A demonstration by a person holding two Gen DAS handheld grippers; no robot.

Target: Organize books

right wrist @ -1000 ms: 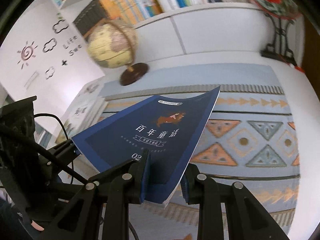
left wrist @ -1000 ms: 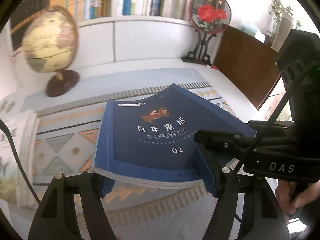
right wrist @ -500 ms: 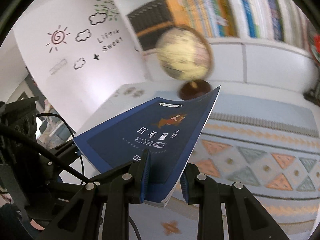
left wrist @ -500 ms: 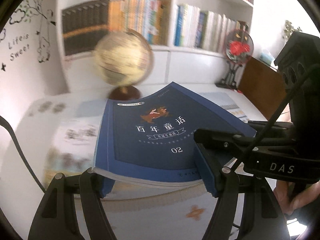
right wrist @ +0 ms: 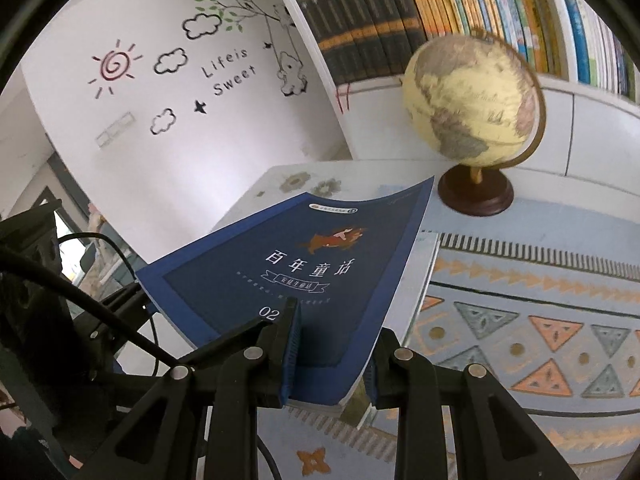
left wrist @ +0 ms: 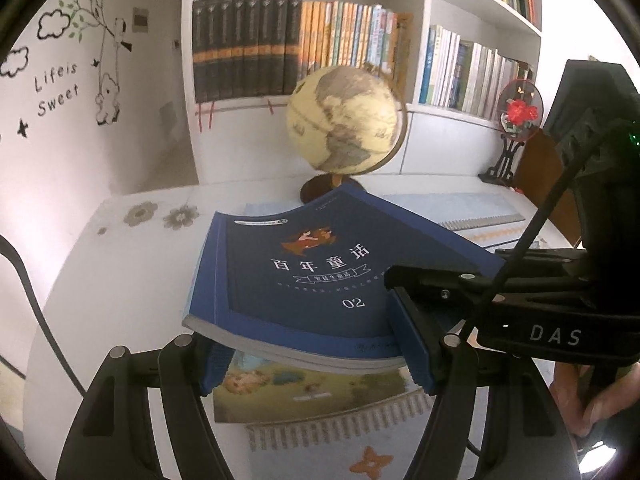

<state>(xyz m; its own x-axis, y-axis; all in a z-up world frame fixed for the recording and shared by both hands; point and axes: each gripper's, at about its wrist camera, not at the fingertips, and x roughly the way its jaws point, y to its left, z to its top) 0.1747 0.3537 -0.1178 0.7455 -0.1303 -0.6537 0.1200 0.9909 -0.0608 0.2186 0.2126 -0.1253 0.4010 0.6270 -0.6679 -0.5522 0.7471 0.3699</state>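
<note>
A dark blue paperback (left wrist: 304,280) marked 02 hangs above the table, carried by both grippers. In the left wrist view its near edge sits between my left gripper's (left wrist: 312,360) wide-set fingers: the left pad (left wrist: 210,368) is under one corner, the right pad (left wrist: 414,348) is against the other. My right gripper (right wrist: 330,356) is shut on the blue paperback (right wrist: 304,280) at its near edge, one pad on the cover and one beneath. A colourful picture book (left wrist: 304,392) lies flat on the table under it.
A globe (left wrist: 344,120) on a wooden foot stands just behind the book. Shelves full of books (left wrist: 288,44) line the back wall. A patterned runner (right wrist: 540,320) covers the table to the right. A red flower ornament (left wrist: 518,114) stands far right. A hand (left wrist: 580,400) holds the right gripper.
Both grippers have carried the blue book leftward over the table, off the patterned runner. The globe has slid from left to centre of view, and the picture book now lies beneath.
</note>
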